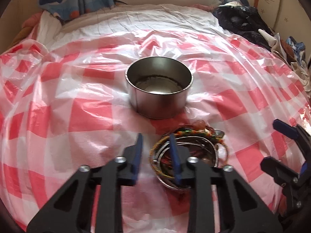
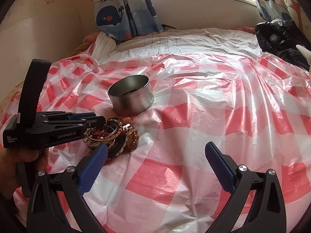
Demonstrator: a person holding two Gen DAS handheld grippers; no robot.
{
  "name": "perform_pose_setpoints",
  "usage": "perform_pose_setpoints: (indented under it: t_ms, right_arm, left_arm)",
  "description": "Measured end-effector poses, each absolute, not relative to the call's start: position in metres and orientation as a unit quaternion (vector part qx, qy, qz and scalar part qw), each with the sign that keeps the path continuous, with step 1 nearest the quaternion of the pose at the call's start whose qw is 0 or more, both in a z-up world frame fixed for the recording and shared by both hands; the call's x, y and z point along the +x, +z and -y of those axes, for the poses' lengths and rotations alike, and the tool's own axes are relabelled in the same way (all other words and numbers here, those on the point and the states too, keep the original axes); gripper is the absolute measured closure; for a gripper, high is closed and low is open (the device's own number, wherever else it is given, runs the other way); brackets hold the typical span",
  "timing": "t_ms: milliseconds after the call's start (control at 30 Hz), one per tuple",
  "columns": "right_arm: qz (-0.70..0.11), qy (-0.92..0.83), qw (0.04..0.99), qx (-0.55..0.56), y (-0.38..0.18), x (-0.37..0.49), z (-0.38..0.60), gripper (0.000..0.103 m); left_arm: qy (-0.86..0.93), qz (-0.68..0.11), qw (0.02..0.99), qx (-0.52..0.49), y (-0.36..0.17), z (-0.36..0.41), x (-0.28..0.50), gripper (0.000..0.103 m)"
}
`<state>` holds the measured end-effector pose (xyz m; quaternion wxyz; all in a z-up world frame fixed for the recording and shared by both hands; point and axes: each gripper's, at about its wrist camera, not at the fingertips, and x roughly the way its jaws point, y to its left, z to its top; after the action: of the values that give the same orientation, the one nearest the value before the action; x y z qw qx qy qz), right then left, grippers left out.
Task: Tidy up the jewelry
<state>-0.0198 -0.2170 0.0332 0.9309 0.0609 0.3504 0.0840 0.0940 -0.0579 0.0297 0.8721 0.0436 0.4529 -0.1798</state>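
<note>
A pile of bangles and bead bracelets (image 1: 192, 151) lies on the red-and-white checked plastic sheet (image 1: 77, 101), just in front of a round metal tin (image 1: 159, 89). My left gripper (image 1: 155, 137) is open, and its right finger reaches into the pile's left side. In the right wrist view the pile (image 2: 112, 136) lies left of centre with the left gripper (image 2: 97, 118) over it, and the tin (image 2: 132, 97) behind. My right gripper (image 2: 155, 149) is wide open and empty, to the right of the pile. It also shows in the left wrist view (image 1: 279, 141).
The sheet covers a bed with a striped white cover (image 2: 175, 40) behind. Dark clothes (image 2: 281, 38) are heaped at the far right. Whale-print curtains (image 2: 124, 15) hang at the back under a window.
</note>
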Motion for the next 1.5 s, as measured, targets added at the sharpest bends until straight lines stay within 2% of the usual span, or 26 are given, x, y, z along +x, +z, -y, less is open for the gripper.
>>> perform_pose_setpoints:
  t_ms: [33,67,333,400,467,533,600,667,700,767,800,1133,1167,1333,1467,1500]
  right_arm:
    - [-0.352,0.085,0.93,0.063,0.032,-0.019,0.217,0.007]
    - [-0.353,0.086,0.929,0.063,0.031,-0.019,0.216,0.007]
    - [-0.344,0.105,0.932,0.036,0.033,-0.02,0.199,0.007]
    - [-0.346,0.107,0.932,0.029,0.03,-0.02,0.194,0.007]
    - [-0.352,0.112,0.929,0.034,0.026,-0.019,0.191,0.007]
    - [-0.355,0.115,0.927,0.036,0.023,-0.018,0.189,0.007]
    - [-0.356,0.117,0.927,0.034,0.022,-0.018,0.188,0.007]
    - [-0.355,0.119,0.927,0.039,0.022,-0.018,0.19,0.007]
    - [-0.355,0.12,0.926,0.042,0.022,-0.018,0.191,0.007]
    - [-0.356,0.121,0.925,0.047,0.022,-0.018,0.192,0.007]
    - [-0.357,0.121,0.925,0.048,0.021,-0.018,0.192,0.007]
    - [-0.337,0.151,0.929,0.033,0.031,-0.022,0.18,0.008]
    - [-0.333,0.163,0.928,0.035,0.034,-0.021,0.177,0.009]
    - [-0.364,0.2,0.907,0.072,0.033,0.004,0.17,0.044]
    - [-0.4,0.196,0.89,0.099,0.023,0.028,0.168,0.055]
    - [-0.405,0.196,0.887,0.098,0.021,0.032,0.166,0.061]
  left_arm:
    - [-0.182,-0.454,0.871,0.049,0.03,0.059,0.093,0.102]
    - [-0.183,-0.454,0.87,0.056,0.032,0.06,0.092,0.103]
    - [-0.219,-0.425,0.877,-0.037,0.066,0.031,0.091,0.103]
    - [-0.22,-0.437,0.871,-0.048,0.063,0.026,0.094,0.103]
    - [-0.22,-0.453,0.862,-0.049,0.054,0.027,0.098,0.095]
    - [-0.214,-0.463,0.86,-0.037,0.045,0.033,0.099,0.059]
    - [-0.212,-0.466,0.859,-0.025,0.038,0.039,0.099,0.056]
    - [-0.209,-0.476,0.854,-0.014,0.032,0.044,0.1,0.059]
    - [-0.212,-0.488,0.846,-0.013,0.026,0.046,0.1,0.084]
    - [-0.214,-0.493,0.843,-0.002,0.025,0.047,0.099,0.092]
    - [-0.215,-0.493,0.843,-0.001,0.026,0.047,0.099,0.102]
    - [-0.258,-0.422,0.862,-0.11,0.075,0.017,0.093,0.101]
    - [-0.265,-0.41,0.864,-0.125,0.08,0.013,0.092,0.101]
    - [-0.27,-0.366,0.876,-0.161,0.101,-0.006,0.089,0.101]
    - [-0.255,-0.372,0.876,-0.169,0.099,-0.013,0.094,0.101]
    - [-0.254,-0.372,0.877,-0.168,0.099,-0.013,0.094,0.101]
